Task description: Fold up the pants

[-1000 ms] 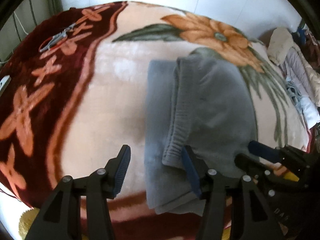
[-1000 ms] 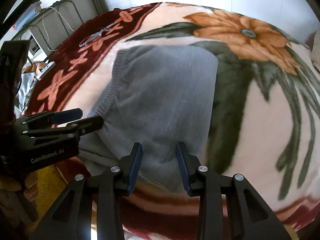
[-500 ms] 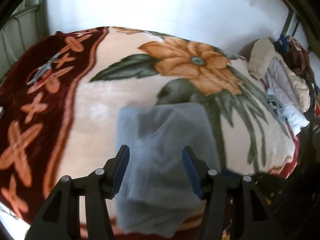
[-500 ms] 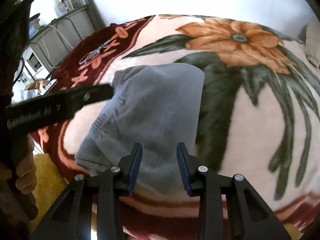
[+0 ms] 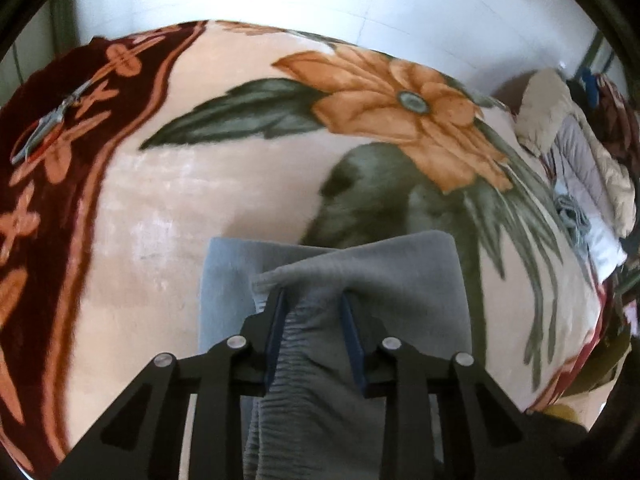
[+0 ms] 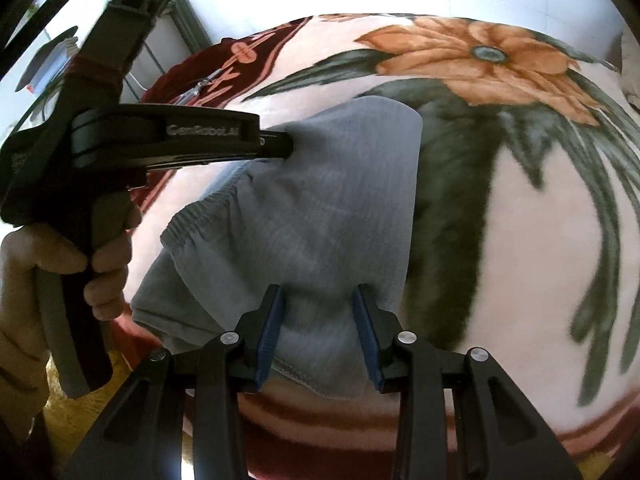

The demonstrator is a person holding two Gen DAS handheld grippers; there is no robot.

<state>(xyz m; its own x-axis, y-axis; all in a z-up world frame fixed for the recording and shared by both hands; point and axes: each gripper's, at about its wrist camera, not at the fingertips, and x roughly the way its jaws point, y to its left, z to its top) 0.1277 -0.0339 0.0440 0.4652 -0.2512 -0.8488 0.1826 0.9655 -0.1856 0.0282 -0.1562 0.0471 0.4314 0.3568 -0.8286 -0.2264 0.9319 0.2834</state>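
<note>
Grey pants (image 5: 400,280) lie folded on a flowered blanket (image 5: 180,220). My left gripper (image 5: 314,312) has the ribbed waistband bunched between its blue pads, and its jaws are closing on that cloth. From the right wrist view the left gripper (image 6: 286,146) reaches in from the left, its tip pulling the pants (image 6: 320,200) up a little; a hand (image 6: 60,248) holds its grip. My right gripper (image 6: 318,316) sits at the near hem, the thick fold filling the space between its pads.
A metal tool (image 5: 44,128) lies on the blanket's dark red border at the far left. A heap of clothes (image 5: 580,168) is piled at the right. A shelf (image 6: 52,64) stands beyond the bed's left side. The bed's front edge is just below the grippers.
The left gripper swung right from straddling the pants' left edge to over the waistband and closed on it, lifting the cloth. The right gripper stayed at the near hem.
</note>
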